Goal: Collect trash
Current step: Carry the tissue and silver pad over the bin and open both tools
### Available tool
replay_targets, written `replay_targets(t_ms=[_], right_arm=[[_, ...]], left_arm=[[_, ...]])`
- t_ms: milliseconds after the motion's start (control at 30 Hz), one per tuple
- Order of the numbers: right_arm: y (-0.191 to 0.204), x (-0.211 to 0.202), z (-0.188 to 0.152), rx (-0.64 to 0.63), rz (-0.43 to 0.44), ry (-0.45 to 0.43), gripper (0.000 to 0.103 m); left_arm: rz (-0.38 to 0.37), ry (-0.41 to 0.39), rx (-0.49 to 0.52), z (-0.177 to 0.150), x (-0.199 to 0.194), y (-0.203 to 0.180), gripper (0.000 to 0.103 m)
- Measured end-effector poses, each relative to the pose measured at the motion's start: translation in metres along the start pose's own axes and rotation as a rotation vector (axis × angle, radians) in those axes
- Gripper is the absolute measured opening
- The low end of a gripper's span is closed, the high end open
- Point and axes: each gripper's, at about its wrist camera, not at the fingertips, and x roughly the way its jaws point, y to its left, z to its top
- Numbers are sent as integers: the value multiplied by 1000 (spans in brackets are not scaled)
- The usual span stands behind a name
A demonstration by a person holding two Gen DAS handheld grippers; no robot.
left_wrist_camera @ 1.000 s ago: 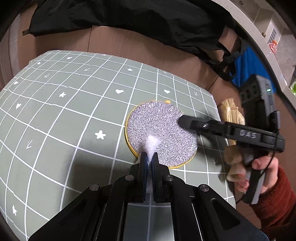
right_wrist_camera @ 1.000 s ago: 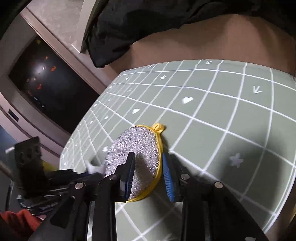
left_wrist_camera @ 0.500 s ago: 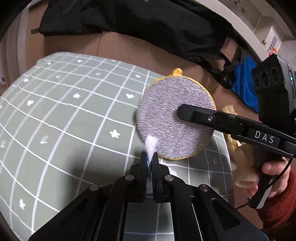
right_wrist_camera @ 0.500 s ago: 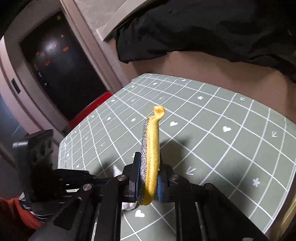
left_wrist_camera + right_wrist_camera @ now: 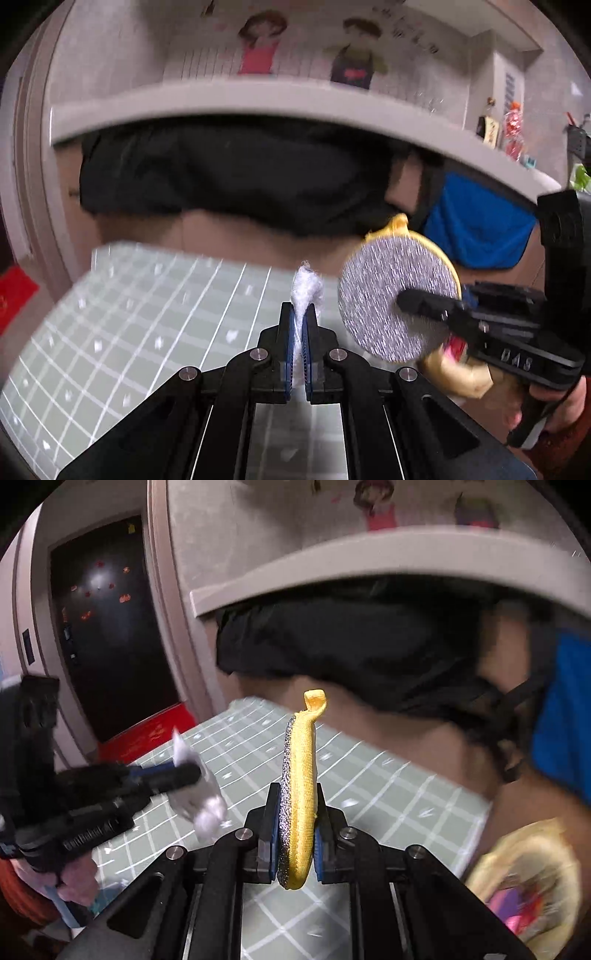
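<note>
A scrap of white tissue (image 5: 306,284) sticks up from my left gripper (image 5: 299,310), which is shut on it above the green grid mat (image 5: 147,314). To its right, a round silver scouring pad with a yellow rim (image 5: 395,295) hangs in the air, held by my right gripper (image 5: 410,301). In the right wrist view the pad (image 5: 301,760) stands on edge, its yellow loop on top, and the right gripper (image 5: 297,794) is shut on its lower half. At the left of that view are the left gripper (image 5: 184,771) and the tissue (image 5: 207,805).
A black cloth (image 5: 229,173) and a blue cloth (image 5: 476,229) lie on the brown surface behind the mat, under a pale ledge (image 5: 258,99). A yellowish bag (image 5: 524,878) sits low on the right. A dark doorway (image 5: 103,627) with a red mat (image 5: 147,734) lies left.
The right gripper shut on the scouring pad and lifted it off the mat onto its edge. Both grippers rose and tilted up, the left still holding the tissue.
</note>
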Motion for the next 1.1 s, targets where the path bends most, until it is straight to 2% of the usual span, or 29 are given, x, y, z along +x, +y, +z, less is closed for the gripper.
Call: replay_targets(t_ms=[133, 267, 633, 867, 1100], right_arm=[[-20, -37, 7, -17, -60, -59, 14], [-42, -71, 9, -17, -115, -99, 14], [-107, -137, -11, 42, -269, -166, 14], [-141, -158, -29, 87, -333, -164, 14], [-177, -162, -51, 164, -361, -141, 14]], left_arm=[[11, -89, 33, 19, -8, -31, 4], [-13, -144, 54, 33, -10, -62, 4], [-143, -175, 83, 47, 5, -142, 4], [-229, -134, 94, 38, 30, -186, 4], [-289, -42, 99, 19, 68, -214, 4]])
